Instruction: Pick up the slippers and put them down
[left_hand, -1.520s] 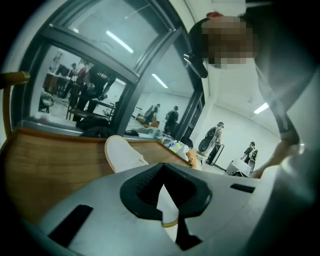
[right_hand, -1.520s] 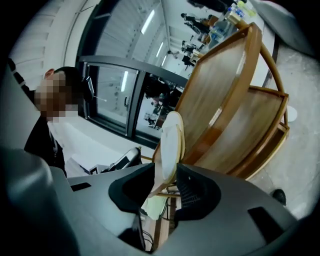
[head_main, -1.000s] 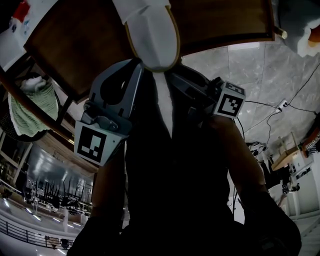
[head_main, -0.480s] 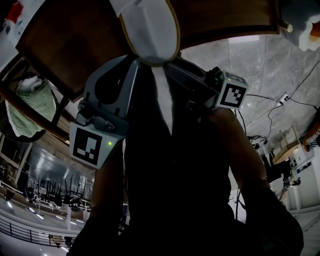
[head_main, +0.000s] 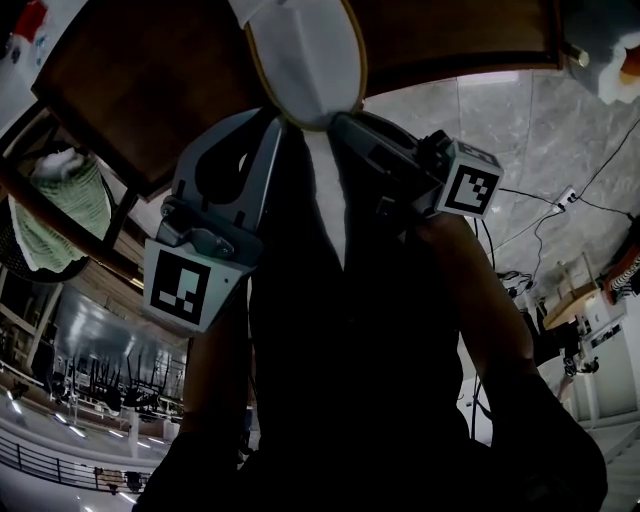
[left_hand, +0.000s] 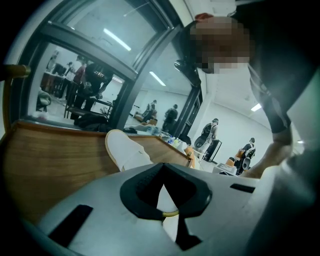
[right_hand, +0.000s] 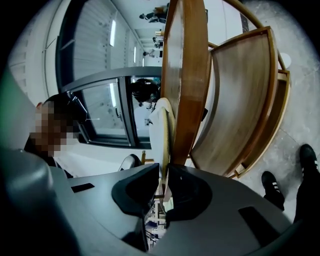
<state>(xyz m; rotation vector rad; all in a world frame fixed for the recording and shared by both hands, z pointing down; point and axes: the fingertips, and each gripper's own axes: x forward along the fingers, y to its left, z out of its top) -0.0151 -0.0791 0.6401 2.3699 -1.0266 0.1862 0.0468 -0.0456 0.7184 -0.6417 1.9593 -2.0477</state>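
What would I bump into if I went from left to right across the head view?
Green cloth → left tongs → white slipper → right tongs, closing with the slipper's edge between them → white plug on the floor.

The slipper (head_main: 305, 70) is cut off by the head view's top edge; its near end is hidden behind the left claw (left_hand: 163, 194).

Wooden table (head_main: 150, 90), grey floor (head_main: 520, 140)
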